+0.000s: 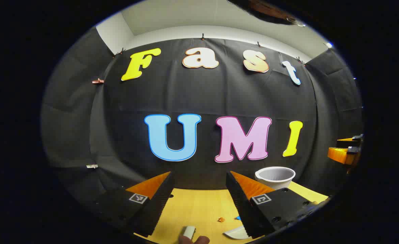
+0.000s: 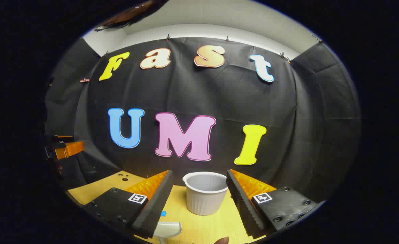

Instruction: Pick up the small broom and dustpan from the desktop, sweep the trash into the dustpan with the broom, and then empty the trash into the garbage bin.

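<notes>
Here, in the left gripper view, the left gripper hangs above the wooden desktop with its jaws spread wide and nothing between them. Ahead of the jaws and off past the right finger stands the garbage bin, a pale ribbed cup with a rolled rim and a small spout; its lower part is hidden behind that finger. Between the fingers, low down, lies a small white cylindrical piece, and a fingertip pokes in just below it, cut off by the edge. Nearer the right finger sit an orange scrap and a blue scrap, the latter half hidden by the finger. A white curved piece shows beside that finger's base; whether it is the dustpan I cannot tell. At the far right edge the right gripper shows, too cropped to read its jaws.

In the right gripper view, the right gripper is likewise wide open and empty. The bin stands straight ahead in the gap between the fingers, upright, touching neither. Just inside the left finger's base a blue scrap lies on the desktop, and below it a pale rounded part, cut off at the bottom, could be the dustpan or broom. The left gripper shows at the far left edge, mostly cropped.
</notes>
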Available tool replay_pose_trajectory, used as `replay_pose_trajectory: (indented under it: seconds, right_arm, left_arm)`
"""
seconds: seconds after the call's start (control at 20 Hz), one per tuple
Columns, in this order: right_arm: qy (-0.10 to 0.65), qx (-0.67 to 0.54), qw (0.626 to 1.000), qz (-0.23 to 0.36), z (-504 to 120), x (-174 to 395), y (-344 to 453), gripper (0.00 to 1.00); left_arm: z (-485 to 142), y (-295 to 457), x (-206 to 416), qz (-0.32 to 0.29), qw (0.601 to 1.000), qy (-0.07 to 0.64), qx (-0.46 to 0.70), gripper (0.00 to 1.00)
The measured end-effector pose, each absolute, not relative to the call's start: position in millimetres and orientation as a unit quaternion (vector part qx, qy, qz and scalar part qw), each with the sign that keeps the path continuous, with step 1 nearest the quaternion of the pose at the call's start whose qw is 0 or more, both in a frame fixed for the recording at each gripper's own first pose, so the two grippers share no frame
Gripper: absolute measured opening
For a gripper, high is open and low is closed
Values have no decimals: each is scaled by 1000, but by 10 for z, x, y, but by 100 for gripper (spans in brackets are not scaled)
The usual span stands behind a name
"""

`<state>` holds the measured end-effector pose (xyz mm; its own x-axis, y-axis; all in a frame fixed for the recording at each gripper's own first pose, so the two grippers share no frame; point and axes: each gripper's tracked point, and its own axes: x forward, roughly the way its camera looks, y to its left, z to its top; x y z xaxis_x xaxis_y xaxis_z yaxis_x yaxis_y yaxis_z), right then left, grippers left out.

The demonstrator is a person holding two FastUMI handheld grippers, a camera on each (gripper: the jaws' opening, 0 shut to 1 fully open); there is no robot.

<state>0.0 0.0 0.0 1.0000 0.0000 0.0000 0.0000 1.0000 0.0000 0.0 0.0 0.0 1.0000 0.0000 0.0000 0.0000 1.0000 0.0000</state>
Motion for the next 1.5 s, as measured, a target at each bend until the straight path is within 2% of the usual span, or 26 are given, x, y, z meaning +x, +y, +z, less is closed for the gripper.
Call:
replay_pose_trajectory:
  seconds: [0.75, 0.95, 1.1, 1.2, 1.5]
  right_arm:
    - [48, -42, 997, 49, -378, 74, 748, 97]
    - [182, -43, 978, 97, -1144, -159, 897, 95]
    - [314, -62, 940, 114, -1901, -457, 893, 96]
    - [386, -58, 912, 127, -2368, -661, 937, 91]
    - [505, -17, 853, 127, -3431, -935, 1127, 90]
  left_arm:
    - [-525, 351, 188, -9, 999, 39, -20, 95]
    - [-681, 406, 196, -6, 998, 55, -10, 95]
    - [-795, 377, 187, -10, 998, 68, 0, 95]
    - [-859, 357, 181, -11, 997, 73, 7, 95]
    - [-1040, 311, 117, -15, 995, 94, 10, 95]
